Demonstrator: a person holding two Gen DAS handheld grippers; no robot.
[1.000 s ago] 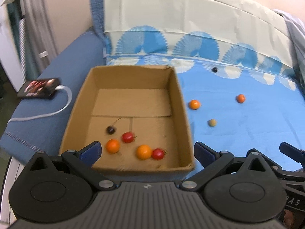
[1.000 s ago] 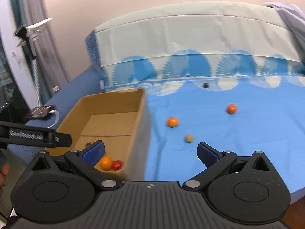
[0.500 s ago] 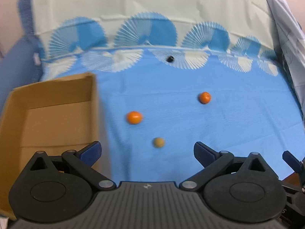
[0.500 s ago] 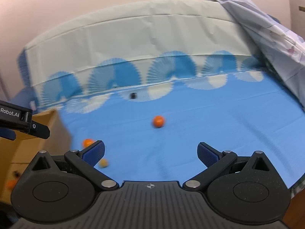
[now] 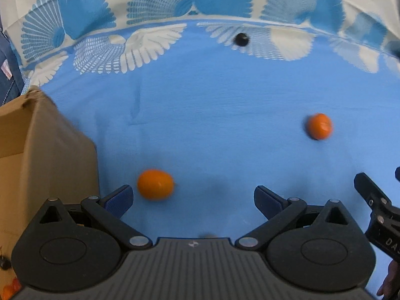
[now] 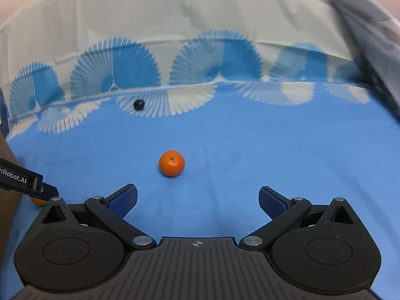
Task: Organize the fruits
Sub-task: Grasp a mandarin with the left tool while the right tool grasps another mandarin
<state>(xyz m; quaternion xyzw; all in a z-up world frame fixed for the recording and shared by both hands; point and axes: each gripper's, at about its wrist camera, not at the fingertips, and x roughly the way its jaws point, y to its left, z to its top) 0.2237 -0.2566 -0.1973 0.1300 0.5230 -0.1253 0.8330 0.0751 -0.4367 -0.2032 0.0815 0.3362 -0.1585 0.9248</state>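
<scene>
Only one corner and side wall of the cardboard box are seen, cut off at the left edge. Both the left gripper and the right gripper are held wide open and empty. An oval orange fruit lies just beside the box; a round orange and a small black fruit lie farther away on the blue sheet.

matt cardboard box, woven cloth sheet
</scene>
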